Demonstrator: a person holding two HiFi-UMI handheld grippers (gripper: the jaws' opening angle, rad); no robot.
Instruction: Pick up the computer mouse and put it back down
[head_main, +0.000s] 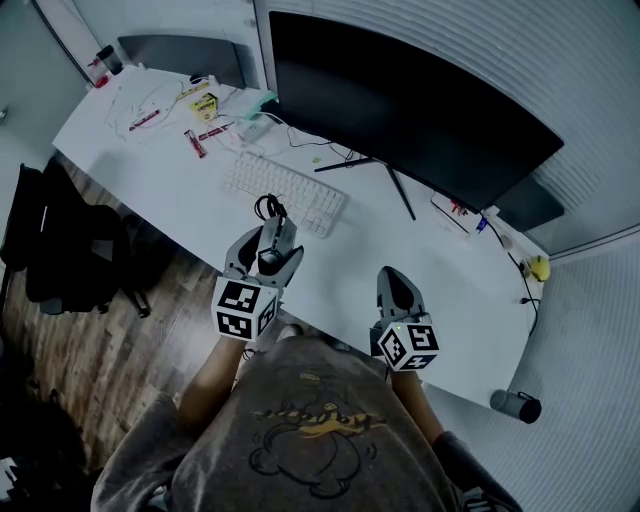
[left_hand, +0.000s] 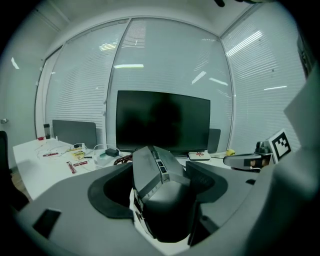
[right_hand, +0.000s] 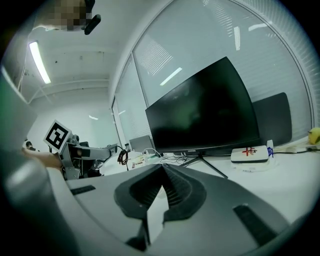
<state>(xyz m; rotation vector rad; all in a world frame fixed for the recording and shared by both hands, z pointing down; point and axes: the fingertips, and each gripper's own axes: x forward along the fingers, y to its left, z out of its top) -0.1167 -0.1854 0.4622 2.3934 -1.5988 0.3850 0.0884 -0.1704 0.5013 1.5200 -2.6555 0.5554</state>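
The dark computer mouse (head_main: 272, 258) is clamped between the jaws of my left gripper (head_main: 268, 246), lifted over the white desk (head_main: 330, 275) just in front of the keyboard; its coiled cable (head_main: 268, 207) hangs at its nose. In the left gripper view the mouse (left_hand: 162, 192) fills the gap between the jaws, buttons facing up. My right gripper (head_main: 397, 290) hovers over the desk to the right, shut with nothing in it; in the right gripper view its jaws (right_hand: 162, 185) meet at the tips.
A white keyboard (head_main: 285, 193) lies beyond the left gripper. A large black monitor (head_main: 400, 105) on a thin stand stands behind it. Small items and cables (head_main: 205, 115) clutter the far left of the desk. A black chair (head_main: 70, 250) stands at the left; a dark cylinder (head_main: 516, 405) sits at the right edge.
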